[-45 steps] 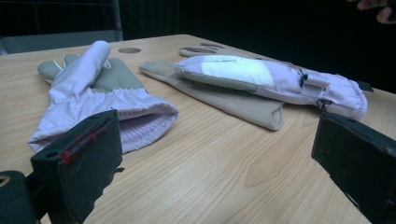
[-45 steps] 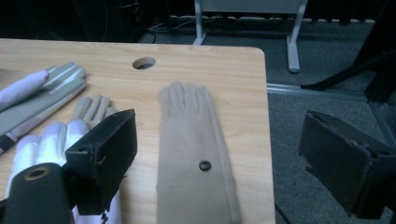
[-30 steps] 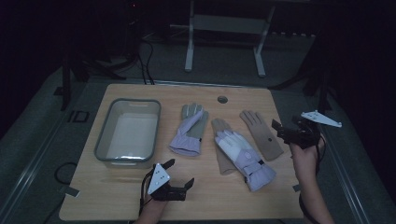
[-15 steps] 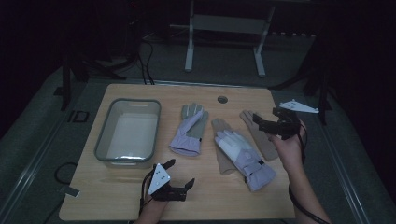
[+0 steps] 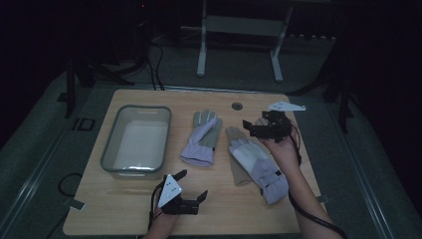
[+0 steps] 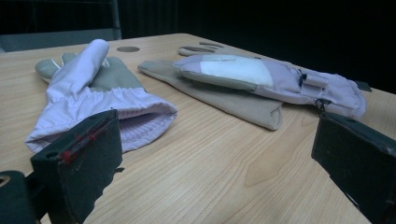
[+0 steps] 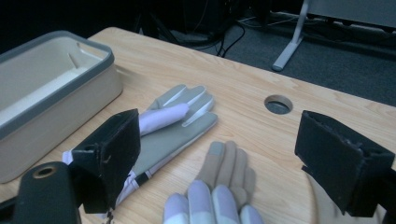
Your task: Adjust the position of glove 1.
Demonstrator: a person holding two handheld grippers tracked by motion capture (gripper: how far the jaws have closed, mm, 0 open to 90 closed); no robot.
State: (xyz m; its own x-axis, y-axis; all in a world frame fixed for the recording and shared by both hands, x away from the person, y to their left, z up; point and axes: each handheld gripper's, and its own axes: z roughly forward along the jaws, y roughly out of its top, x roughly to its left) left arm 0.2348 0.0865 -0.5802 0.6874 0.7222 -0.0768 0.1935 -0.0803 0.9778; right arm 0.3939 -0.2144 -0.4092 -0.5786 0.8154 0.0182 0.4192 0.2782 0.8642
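Several gloves lie mid-table. A lilac and grey glove point(image 5: 201, 139) point(image 6: 93, 88) point(image 7: 173, 123) lies nearest the bin. To its right a padded lilac glove point(image 5: 260, 167) point(image 6: 261, 74) rests on a tan glove point(image 5: 238, 162) point(image 6: 224, 98) point(image 7: 226, 168). My right gripper point(image 5: 249, 128) point(image 7: 217, 140) hovers open just above their fingertips, with nothing between the jaws. My left gripper point(image 5: 194, 183) point(image 6: 217, 140) is open too, low by the table's front edge, and faces the glove cuffs.
A grey-rimmed bin point(image 5: 137, 108) point(image 7: 56, 51) stands on the left of the wooden table point(image 5: 124, 199). A round cable hole point(image 5: 237, 106) point(image 7: 279, 105) sits near the far edge. Another tan glove's fingers point(image 6: 201, 46) lie farther back.
My right gripper has moved left from the table's right edge to above the gloves' fingertips, covering the far right tan glove. The left gripper has not moved.
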